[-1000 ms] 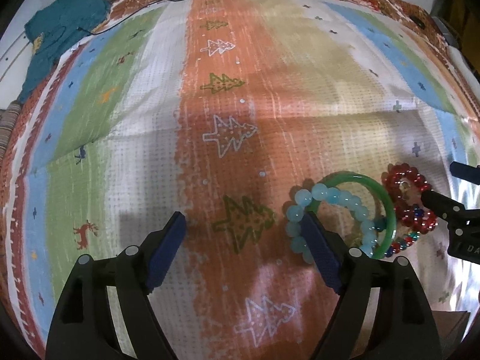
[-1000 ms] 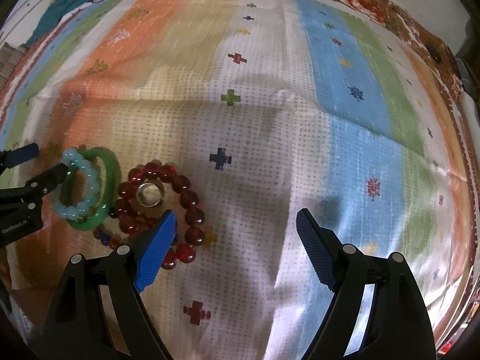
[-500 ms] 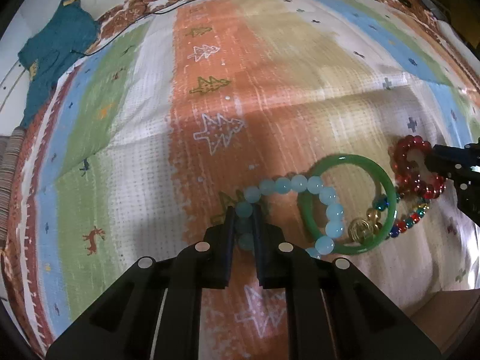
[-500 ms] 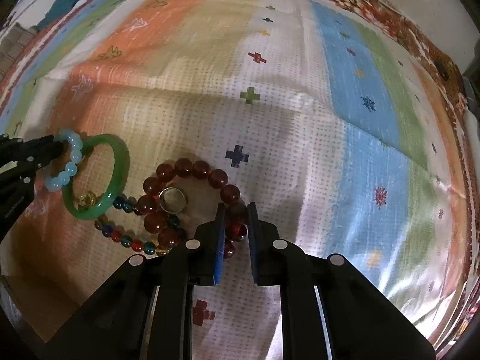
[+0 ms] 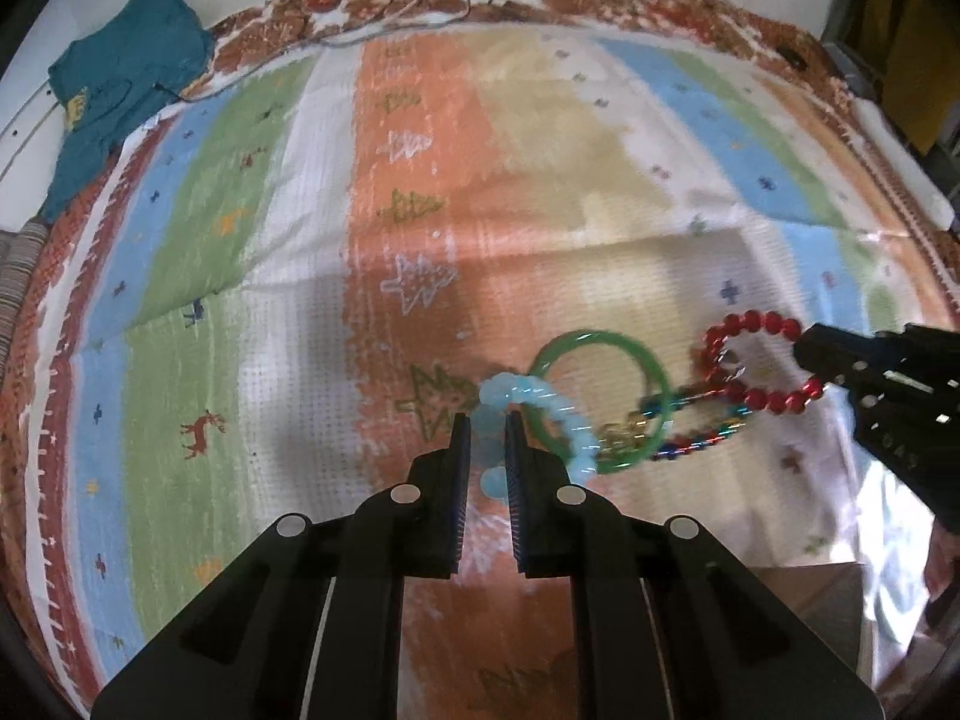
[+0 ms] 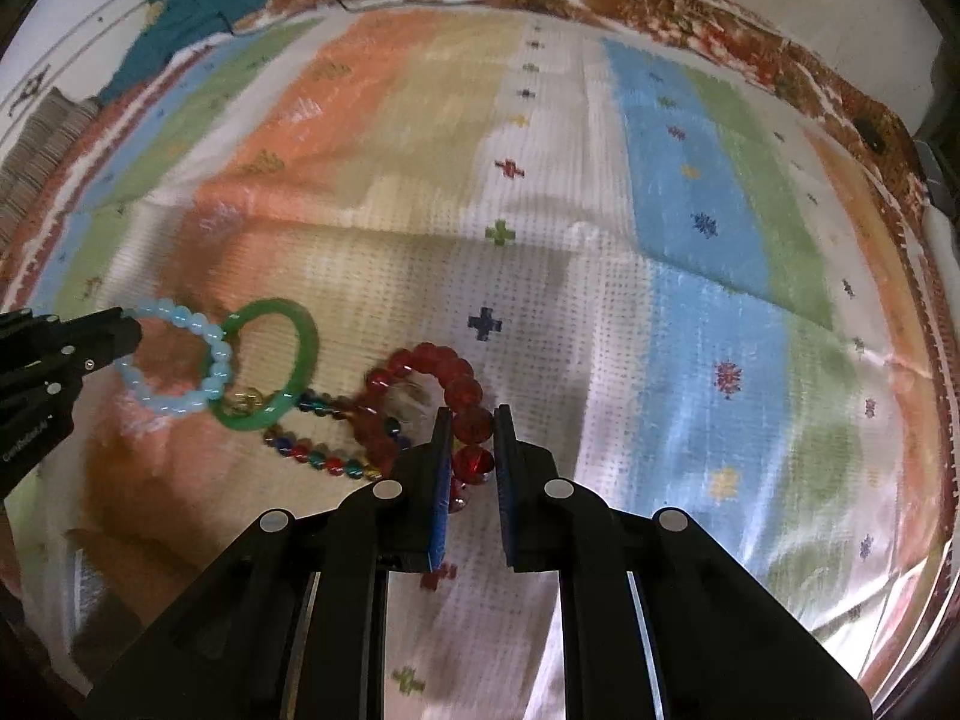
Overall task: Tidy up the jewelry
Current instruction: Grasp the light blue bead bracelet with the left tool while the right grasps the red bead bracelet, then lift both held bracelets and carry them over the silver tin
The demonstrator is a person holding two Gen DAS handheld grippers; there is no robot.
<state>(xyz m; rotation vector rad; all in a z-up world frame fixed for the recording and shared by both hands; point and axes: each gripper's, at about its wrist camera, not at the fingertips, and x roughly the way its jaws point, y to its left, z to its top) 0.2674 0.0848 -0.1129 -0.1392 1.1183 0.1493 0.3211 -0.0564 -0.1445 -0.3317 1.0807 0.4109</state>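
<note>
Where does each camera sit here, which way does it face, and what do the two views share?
Left wrist: on the left gripper, looking steeply down at the striped cloth; its own fingers pinch the pale blue bead bracelet; the right gripper enters at right.
Right wrist: on the right gripper, facing down likewise; its fingers pinch the red bead bracelet; the left gripper enters at left.
Shared: both bracelets, green bangle, multicoloured bead strand, teal garment.
</note>
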